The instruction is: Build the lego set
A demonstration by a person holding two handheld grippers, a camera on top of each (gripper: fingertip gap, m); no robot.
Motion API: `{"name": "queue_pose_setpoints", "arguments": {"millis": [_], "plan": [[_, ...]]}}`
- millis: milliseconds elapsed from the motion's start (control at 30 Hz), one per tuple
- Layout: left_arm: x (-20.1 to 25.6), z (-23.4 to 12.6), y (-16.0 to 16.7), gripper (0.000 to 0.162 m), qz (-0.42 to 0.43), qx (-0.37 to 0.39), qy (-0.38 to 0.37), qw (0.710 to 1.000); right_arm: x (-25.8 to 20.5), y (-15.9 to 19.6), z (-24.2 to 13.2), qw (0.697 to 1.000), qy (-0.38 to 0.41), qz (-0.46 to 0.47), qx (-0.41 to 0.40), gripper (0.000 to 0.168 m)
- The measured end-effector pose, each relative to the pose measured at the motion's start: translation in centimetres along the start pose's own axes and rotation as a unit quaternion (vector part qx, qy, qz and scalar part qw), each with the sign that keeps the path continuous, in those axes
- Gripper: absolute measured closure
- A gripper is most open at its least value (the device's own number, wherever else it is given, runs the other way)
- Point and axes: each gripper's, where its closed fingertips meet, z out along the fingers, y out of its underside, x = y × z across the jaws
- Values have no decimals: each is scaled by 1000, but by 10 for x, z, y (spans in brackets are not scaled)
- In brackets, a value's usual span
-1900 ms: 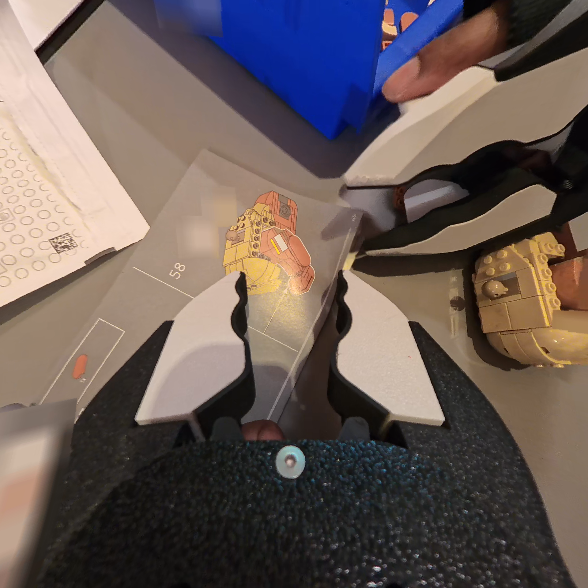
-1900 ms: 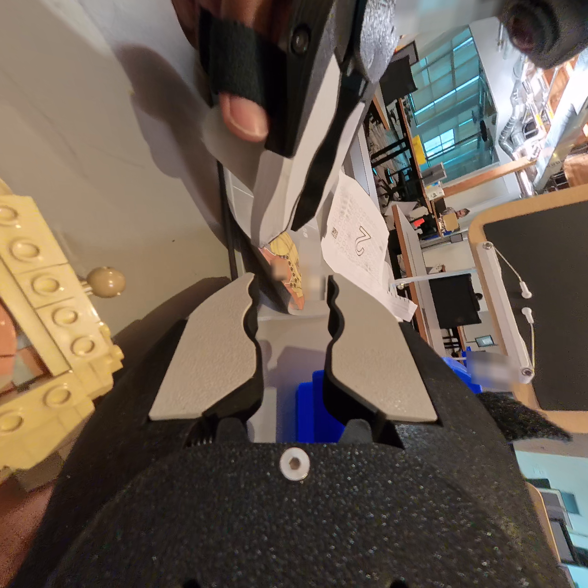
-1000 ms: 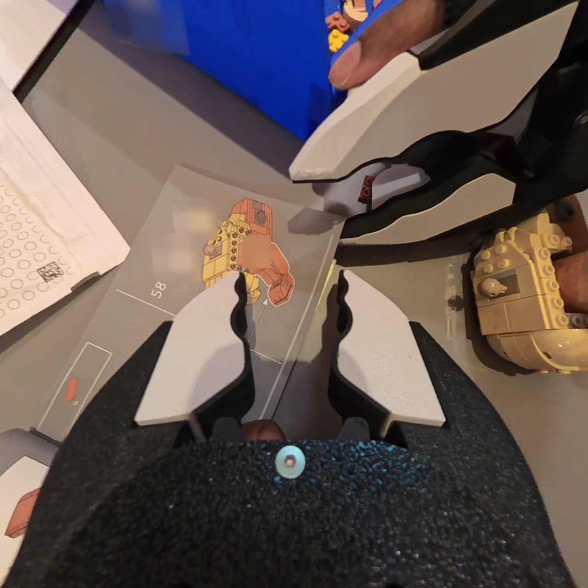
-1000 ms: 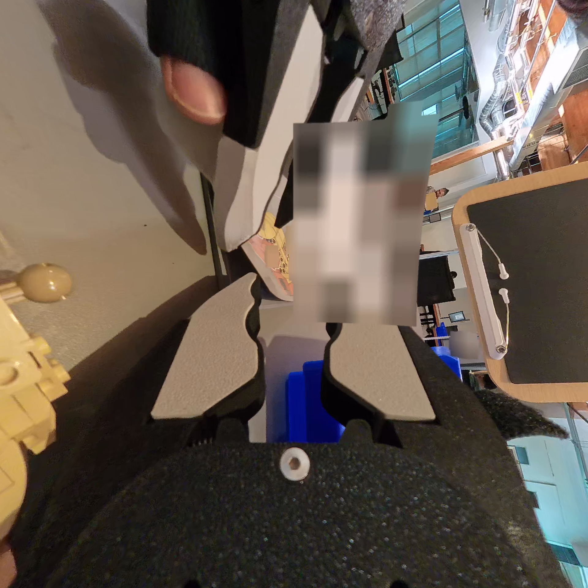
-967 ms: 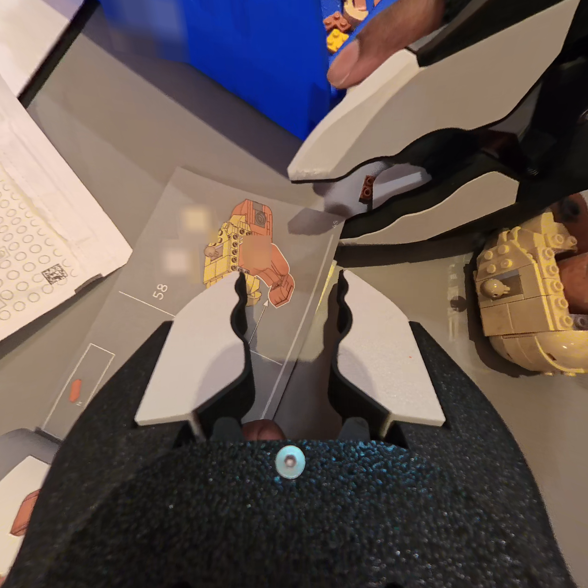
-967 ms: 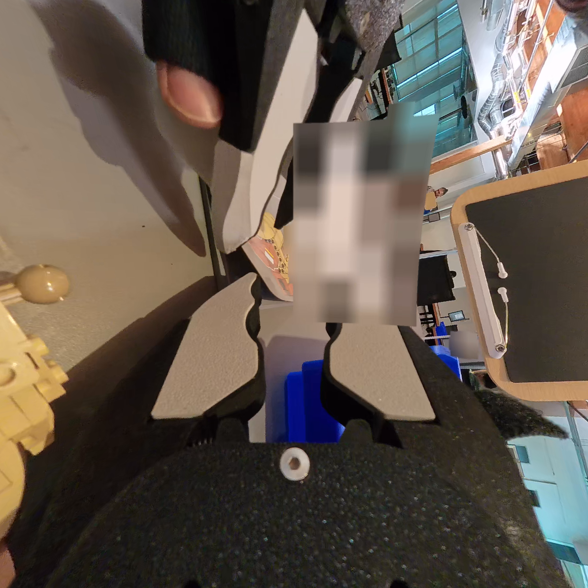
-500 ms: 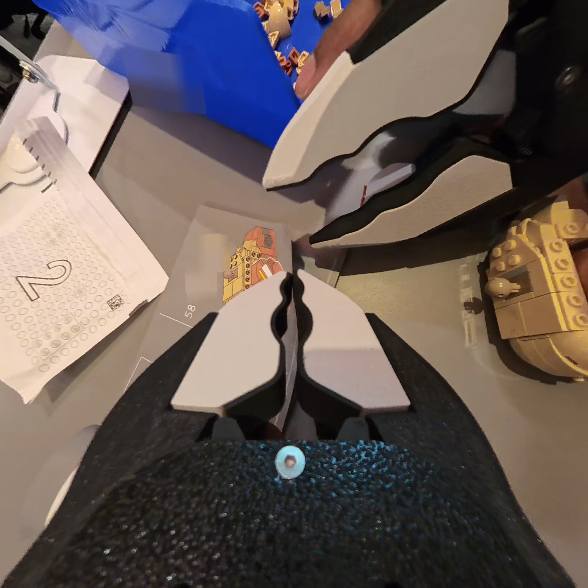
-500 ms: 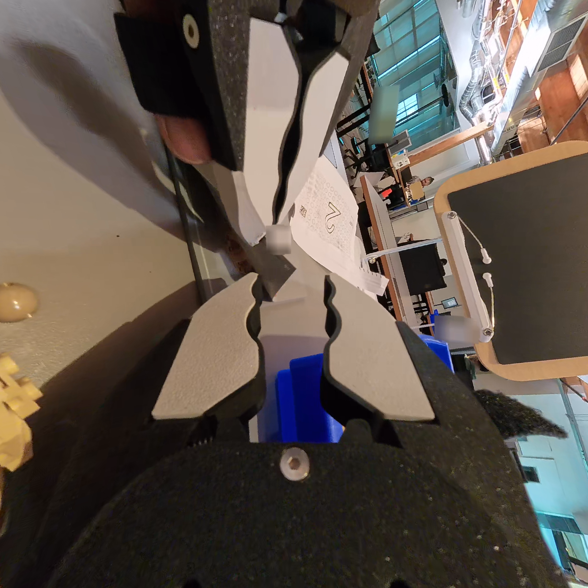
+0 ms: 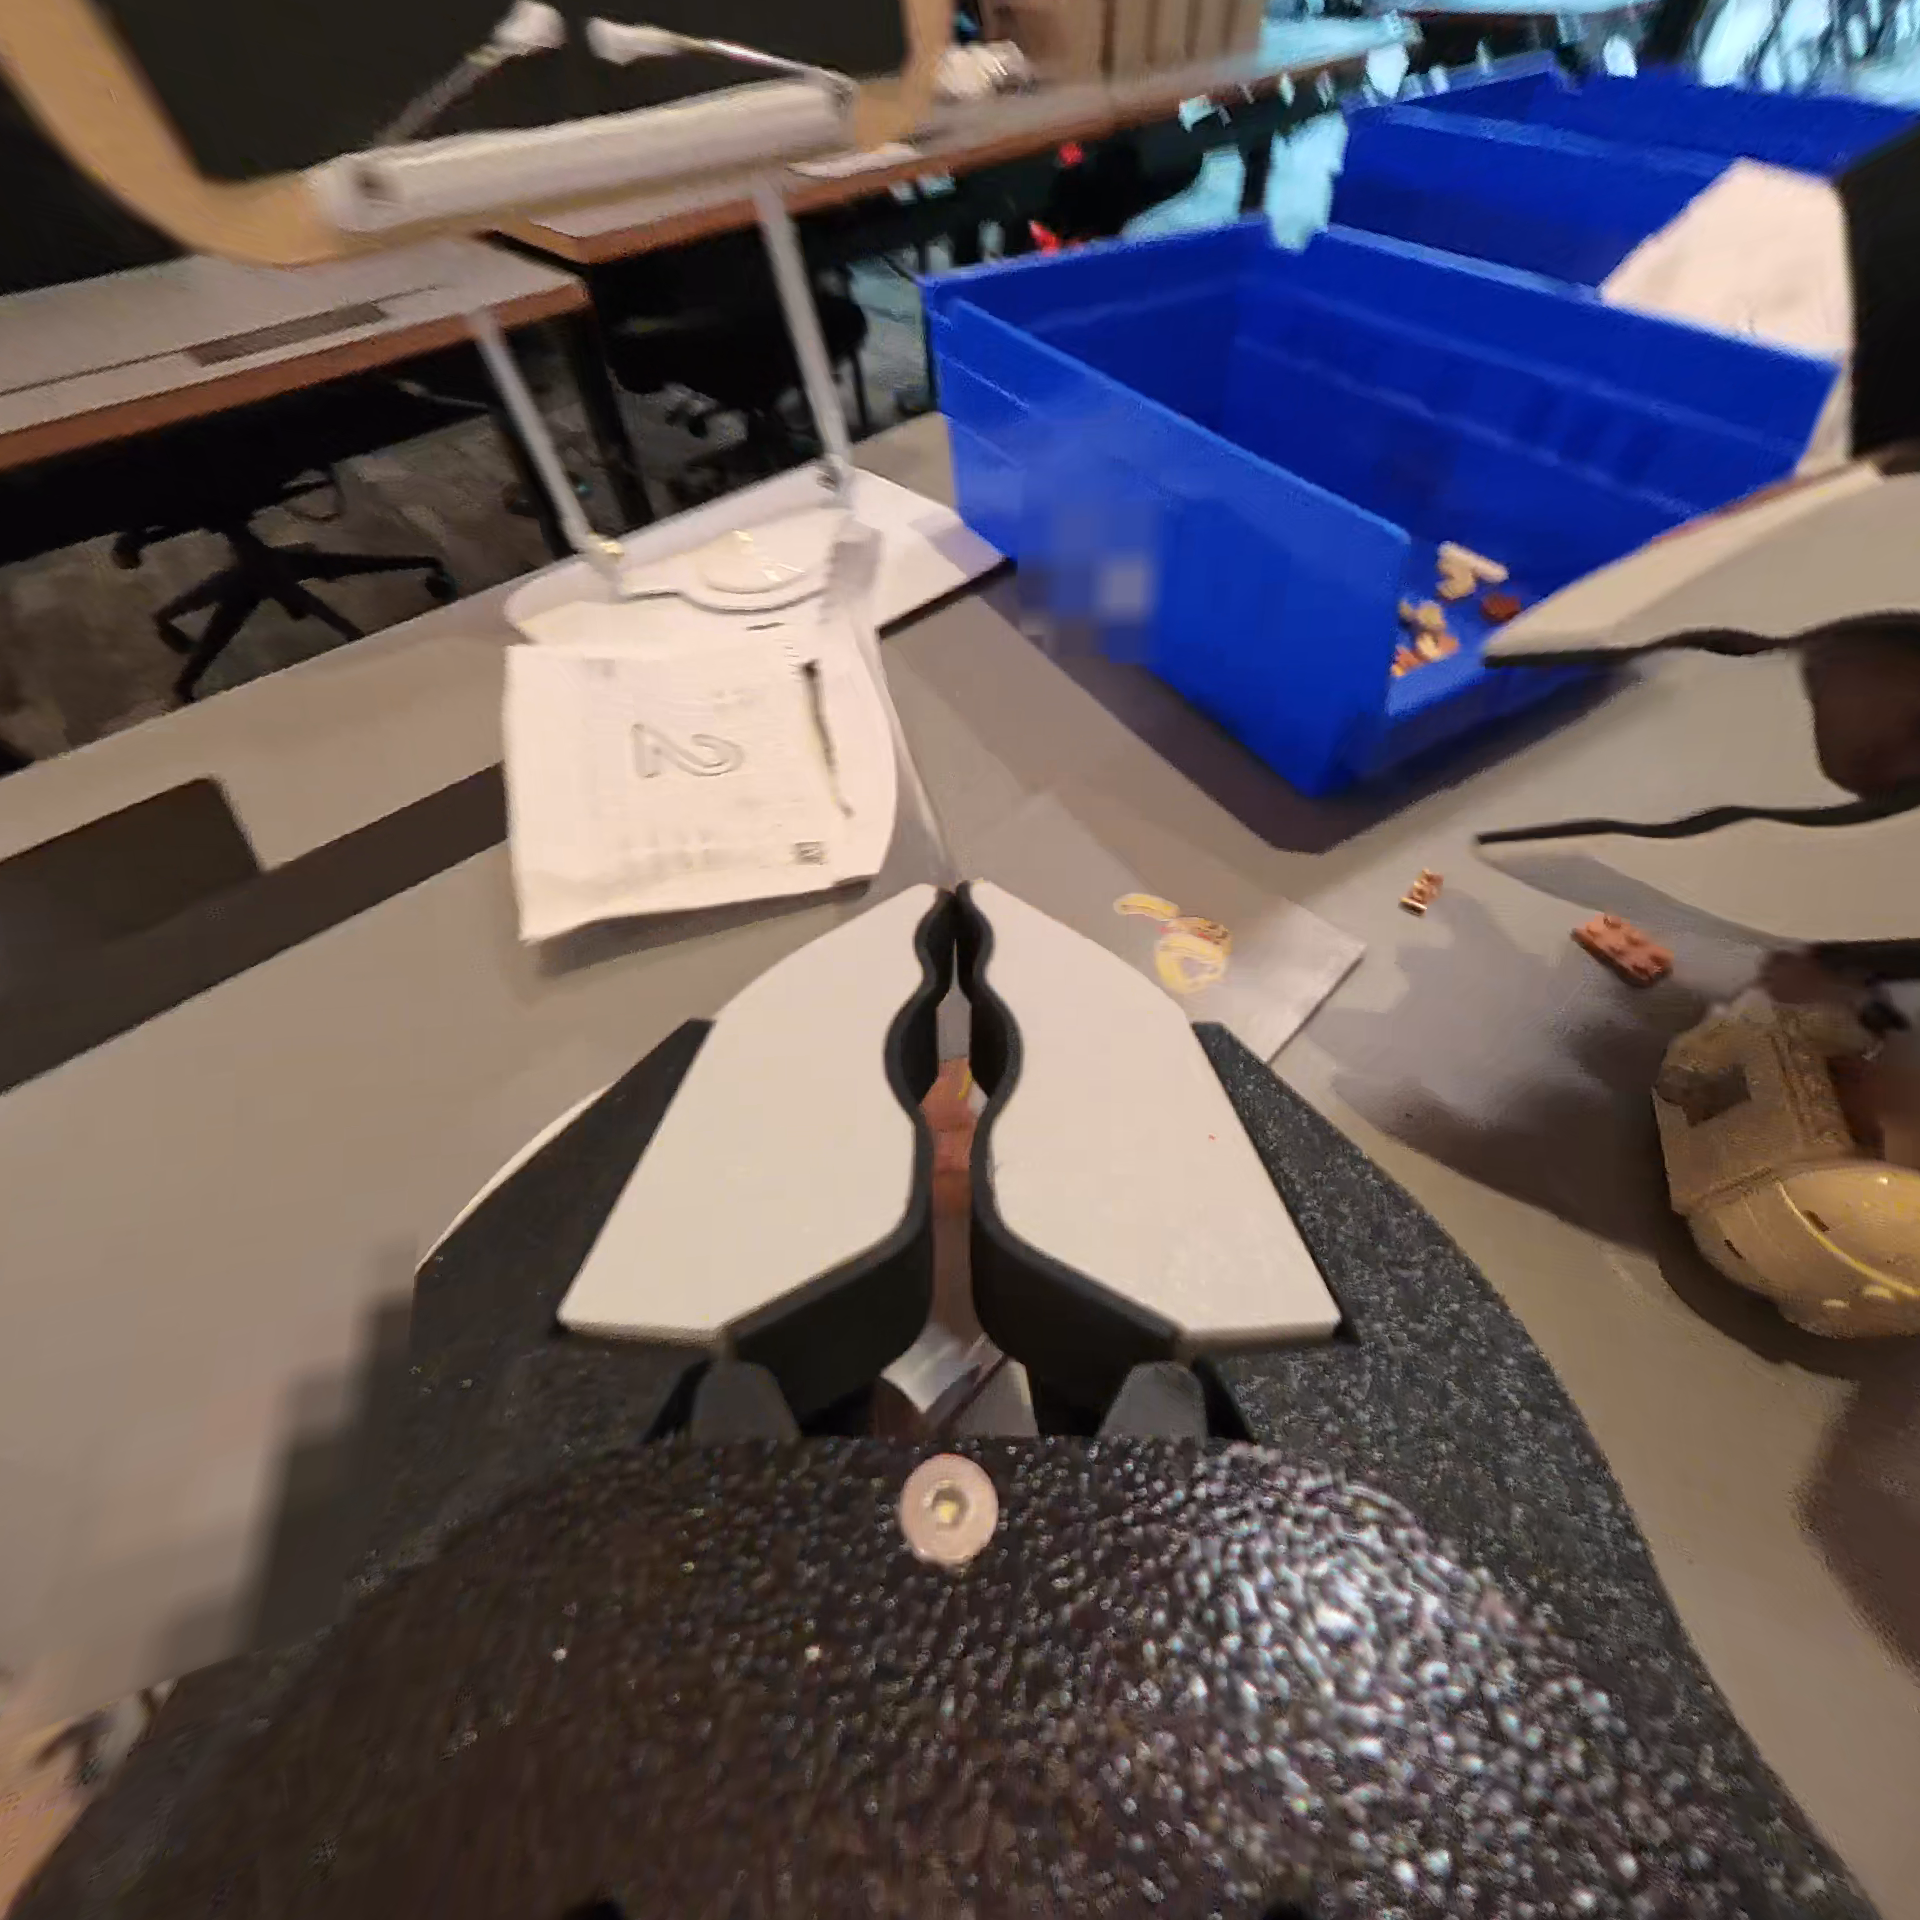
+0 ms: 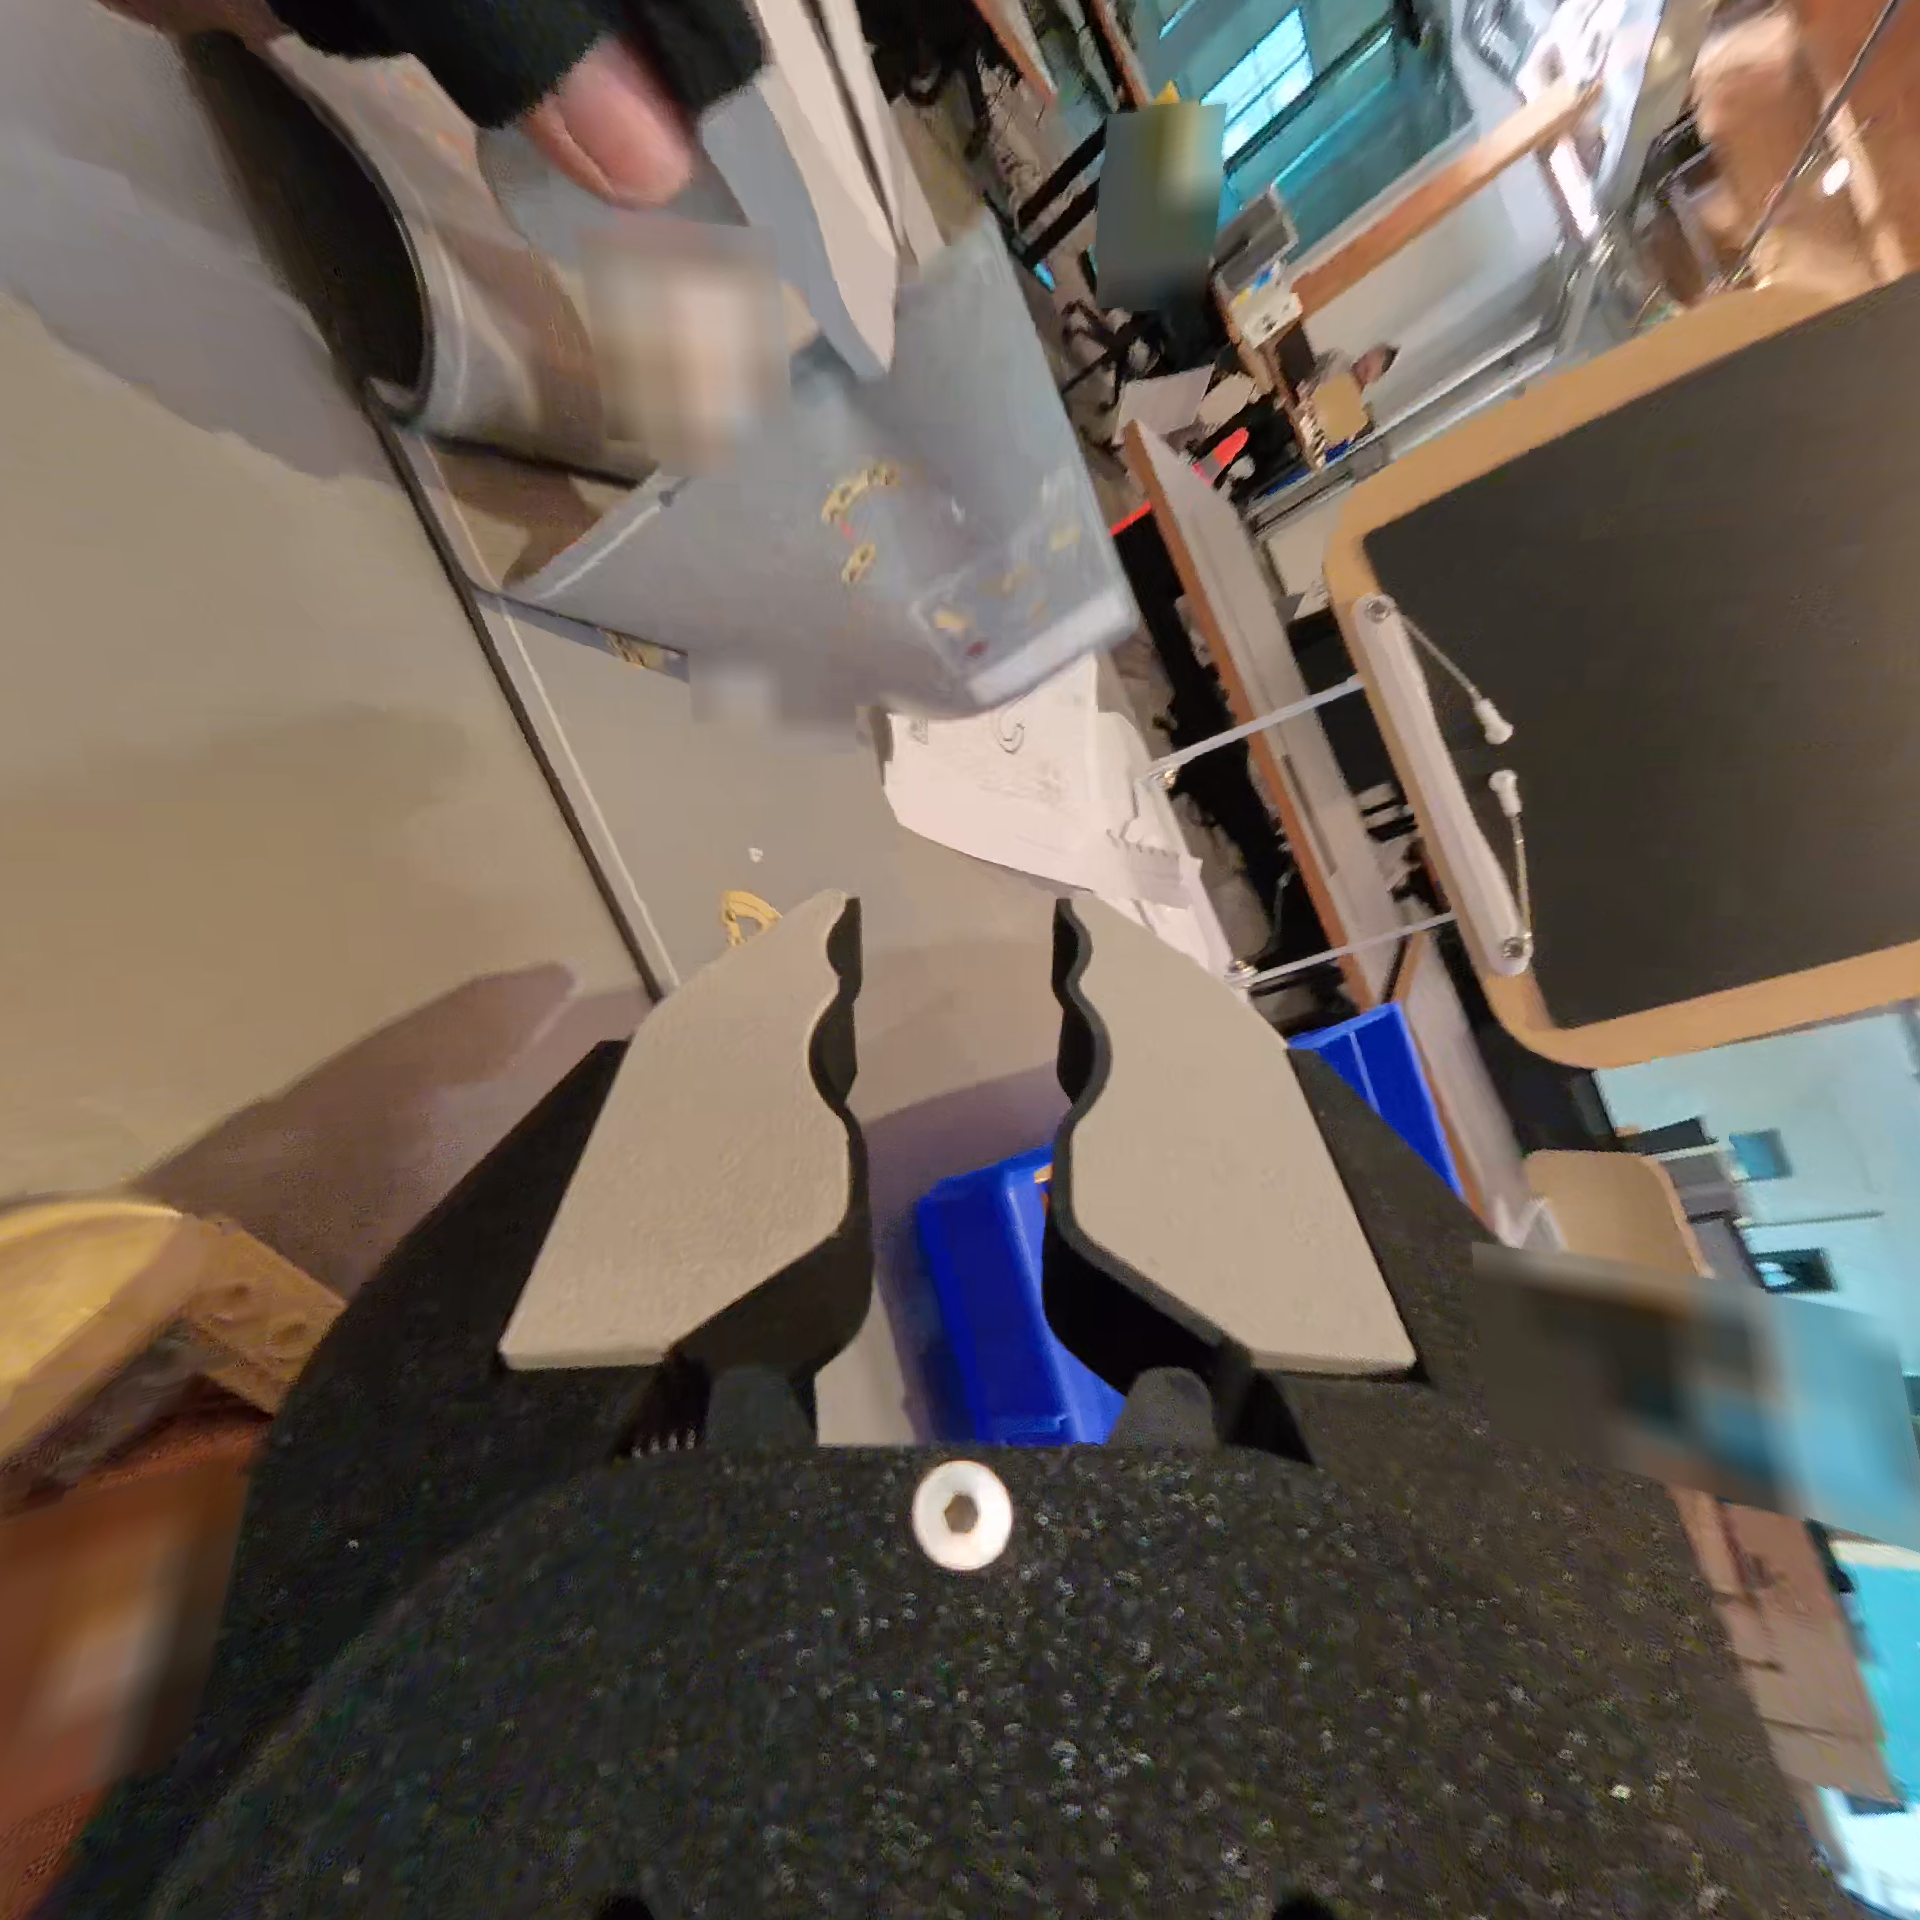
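Note:
My left gripper (image 9: 956, 894) is shut on a page of the grey instruction booklet (image 9: 1257, 961). The page rises edge-on from the fingertips; in the right wrist view it shows as a lifted, curled sheet (image 10: 862, 551) under a person's hand (image 10: 613, 135). My right gripper (image 10: 956, 920) is open and empty, and it also shows in the left wrist view (image 9: 1486, 748) above the tan lego model (image 9: 1787, 1184). The model shows at the lower left of the right wrist view (image 10: 135, 1309). A brown plate (image 9: 1621, 945) and a small brown piece (image 9: 1420, 891) lie on the table near the model.
A blue bin (image 9: 1195, 520) with several loose pieces stands at the back right, more blue bins behind it. A white numbered paper bag (image 9: 686, 769) lies at the back left by a clear stand (image 9: 727, 561). A wood-framed black board (image 10: 1662, 675) stands beyond the table edge. The gap from one gripper's tips to the other's is roughly 12 centimetres.
My left gripper closed on the booklet page, then lifted and turned it, and its view tilted up toward the room. My right gripper stayed open by the model.

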Motion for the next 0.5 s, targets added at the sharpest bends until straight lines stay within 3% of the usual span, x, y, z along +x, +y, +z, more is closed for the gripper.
{"name": "queue_pose_setpoints", "arguments": {"millis": [133, 300, 500], "plan": [[-34, -34, 13, 162, -93, 42, -26, 994, -7, -26, 4, 998, -47, 28, -16, 133], [-58, -55, 35, 162, -172, 58, -45, 982, -18, -50, 50, 994, -110, -19, -10, 133], [-71, -63, 53, 162, -219, 47, -62, 973, -41, -23, 111, 974, -185, -62, -114, 129]]}}
